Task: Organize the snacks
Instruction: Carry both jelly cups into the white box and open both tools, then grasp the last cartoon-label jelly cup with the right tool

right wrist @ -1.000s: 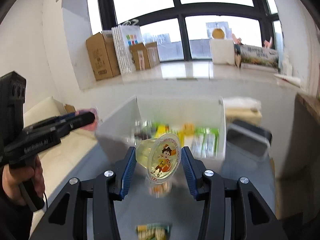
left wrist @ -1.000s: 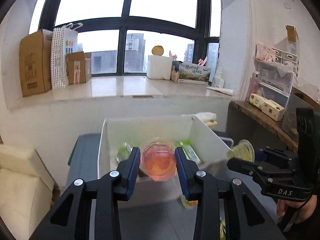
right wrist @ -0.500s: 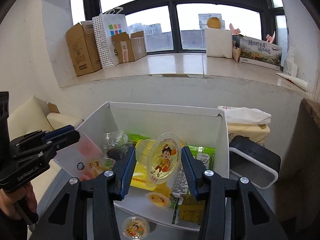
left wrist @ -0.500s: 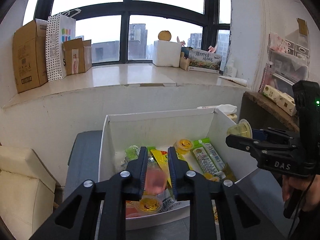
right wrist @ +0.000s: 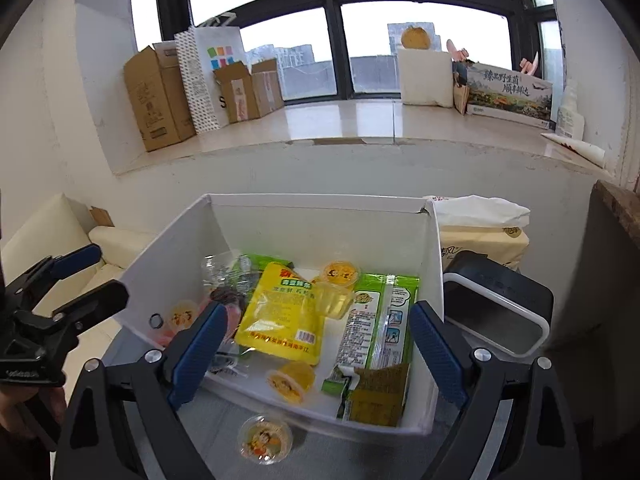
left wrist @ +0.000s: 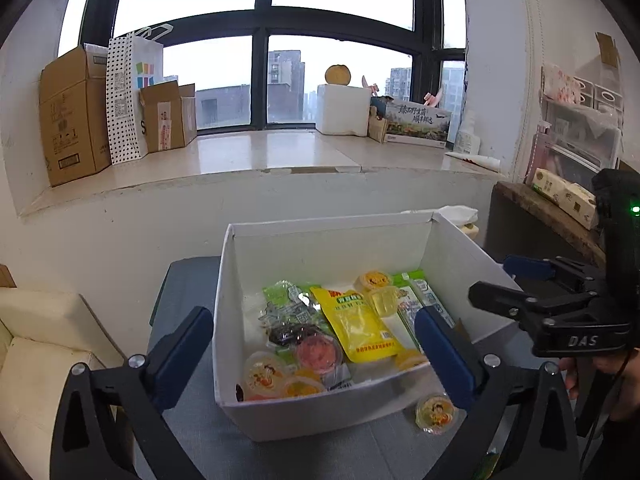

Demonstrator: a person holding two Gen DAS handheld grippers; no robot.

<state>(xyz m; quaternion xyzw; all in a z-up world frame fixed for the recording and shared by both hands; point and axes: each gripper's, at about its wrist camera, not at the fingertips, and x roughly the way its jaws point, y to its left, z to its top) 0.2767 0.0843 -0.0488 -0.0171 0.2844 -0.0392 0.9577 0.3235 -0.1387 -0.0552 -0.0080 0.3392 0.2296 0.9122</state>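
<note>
Two blue-padded grippers (left wrist: 314, 344) (right wrist: 316, 340) just opened, empty, over white cardboard box (left wrist: 320, 240)

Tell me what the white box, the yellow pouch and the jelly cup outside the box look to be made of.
White box: probably matte paperboard; thin flat walls, a frayed corner.
Yellow pouch: glossy plastic film, by its sheen and soft wrinkles.
Jelly cup on the grey surface: clear, seemingly rigid plastic with a printed peel-off lid; whether that lid is foil or film is unclear.
</note>
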